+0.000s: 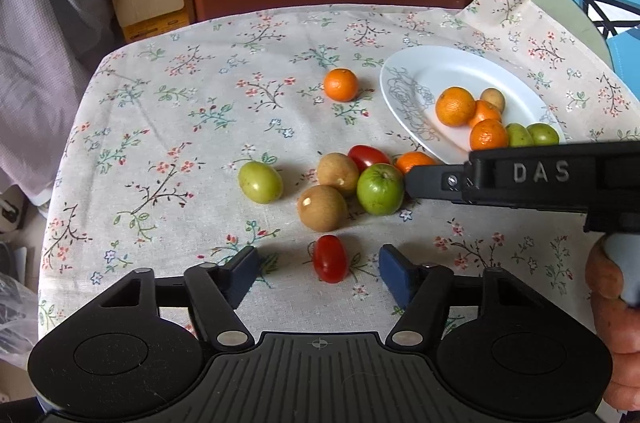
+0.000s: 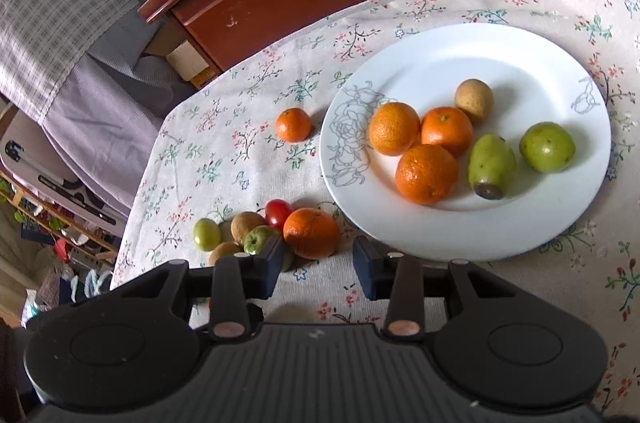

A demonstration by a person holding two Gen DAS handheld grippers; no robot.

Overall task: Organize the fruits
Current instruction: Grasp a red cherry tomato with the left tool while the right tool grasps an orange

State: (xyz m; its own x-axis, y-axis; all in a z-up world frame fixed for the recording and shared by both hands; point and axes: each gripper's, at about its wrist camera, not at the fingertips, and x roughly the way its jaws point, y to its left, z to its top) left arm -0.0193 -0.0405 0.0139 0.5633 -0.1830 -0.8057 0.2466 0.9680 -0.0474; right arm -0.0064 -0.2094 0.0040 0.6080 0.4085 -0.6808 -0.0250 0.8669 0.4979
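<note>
Left wrist view: the left gripper (image 1: 318,265) hangs low over the bench (image 1: 168,127), fingers apart with a red cherry tomato (image 1: 330,258) lying loose between them, untouched. Mid-frame sits a cluster of loose fruit (image 1: 352,183); the right gripper (image 1: 416,179) reaches in from the right.

Right wrist view: its fingers stand part open, empty, just below an orange (image 2: 311,232) at lower centre. The white plate (image 2: 440,63), centre-right, carries oranges and green fruit.

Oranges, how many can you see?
5: three oranges on the white plate, at and; one before the right gripper; one alone on the tablecloth.
</note>
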